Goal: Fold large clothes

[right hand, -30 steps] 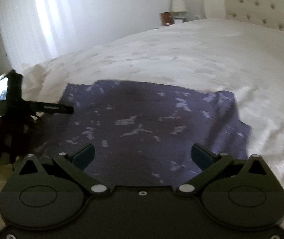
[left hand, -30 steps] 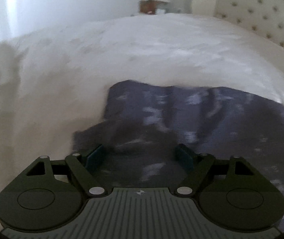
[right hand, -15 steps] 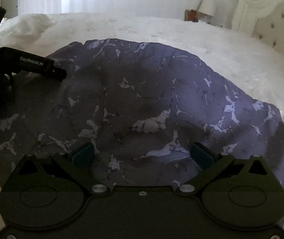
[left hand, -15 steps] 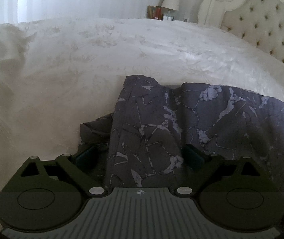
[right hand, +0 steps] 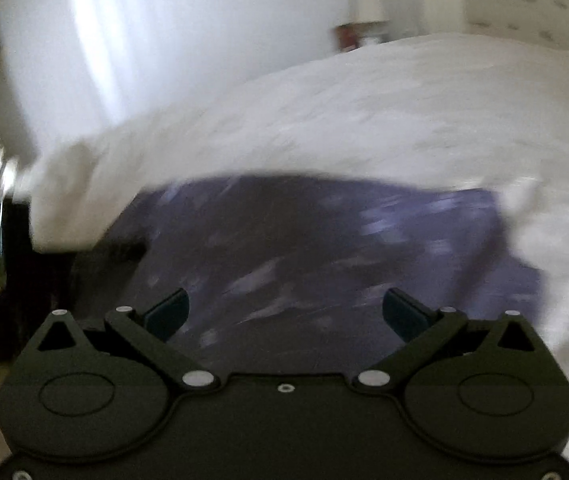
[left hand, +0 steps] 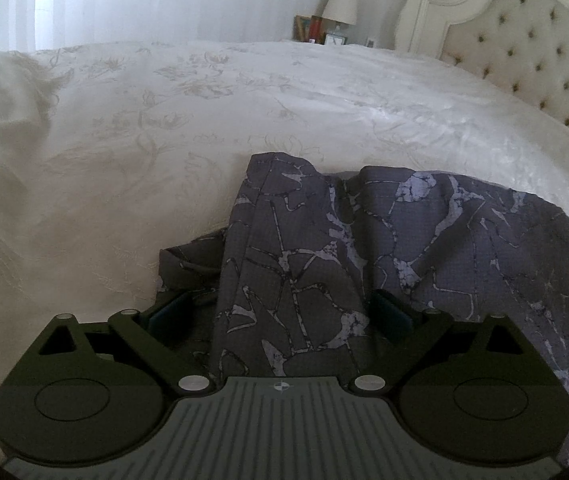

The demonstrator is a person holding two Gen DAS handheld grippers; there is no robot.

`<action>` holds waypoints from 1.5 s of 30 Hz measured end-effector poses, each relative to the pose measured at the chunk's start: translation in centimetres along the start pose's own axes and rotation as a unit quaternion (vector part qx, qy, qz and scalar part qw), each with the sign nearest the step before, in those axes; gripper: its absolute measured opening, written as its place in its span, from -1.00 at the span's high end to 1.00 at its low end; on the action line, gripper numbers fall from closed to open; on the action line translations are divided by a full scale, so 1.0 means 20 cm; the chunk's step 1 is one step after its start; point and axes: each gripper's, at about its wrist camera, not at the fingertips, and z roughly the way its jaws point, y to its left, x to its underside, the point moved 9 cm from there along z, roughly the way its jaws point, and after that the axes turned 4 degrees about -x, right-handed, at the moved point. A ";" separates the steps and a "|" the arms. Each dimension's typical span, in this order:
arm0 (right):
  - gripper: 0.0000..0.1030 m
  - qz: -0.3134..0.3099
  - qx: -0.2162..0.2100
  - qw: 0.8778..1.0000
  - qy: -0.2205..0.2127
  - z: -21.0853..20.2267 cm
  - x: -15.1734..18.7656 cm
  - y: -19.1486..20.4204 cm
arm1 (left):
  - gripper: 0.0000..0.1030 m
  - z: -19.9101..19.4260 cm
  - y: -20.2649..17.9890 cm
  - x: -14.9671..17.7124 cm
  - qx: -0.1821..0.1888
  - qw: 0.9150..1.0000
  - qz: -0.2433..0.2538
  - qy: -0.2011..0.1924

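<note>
Where the purple-grey patterned garment (left hand: 424, 240) lies on the white bedspread (left hand: 164, 140), a raised fold of it runs up between the spread fingers of the left gripper (left hand: 284, 312), which stand apart on either side of the fold without pinching it; a rumpled corner sticks out from the garment toward the bedspread's bare side. Beyond the garment's far edge the bedspread stretches free to the tufted headboard (left hand: 532, 52) and the lamp (left hand: 339, 2). From the blurred right wrist view the garment (right hand: 324, 240) lies flat, its far edge and corner against bare bedspread (right hand: 364, 112); the right gripper (right hand: 284, 308) hangs over it with fingers wide apart, holding nothing. Half a second ago that camera sat low and close over the garment; now it has pulled back, showing more bedspread around the cloth
</note>
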 end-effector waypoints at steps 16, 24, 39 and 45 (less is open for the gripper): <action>-1.00 0.234 -0.102 0.963 0.087 0.10 0.24 -0.54 | -0.94 0.00 -0.01 -0.01 -0.011 1.000 0.008 0.006; -1.00 0.278 -0.164 0.946 0.019 0.14 0.24 -0.60 | -0.87 -0.12 -0.02 -0.06 -0.016 0.999 -0.018 0.030; -1.00 0.273 -0.154 0.949 0.027 0.16 0.23 -0.59 | -0.28 -0.42 -0.68 -0.24 0.032 0.999 0.014 -0.013; -1.00 0.274 -0.155 0.949 0.028 0.15 0.23 -0.60 | 0.31 -0.24 -0.81 -0.17 0.061 0.997 0.003 0.053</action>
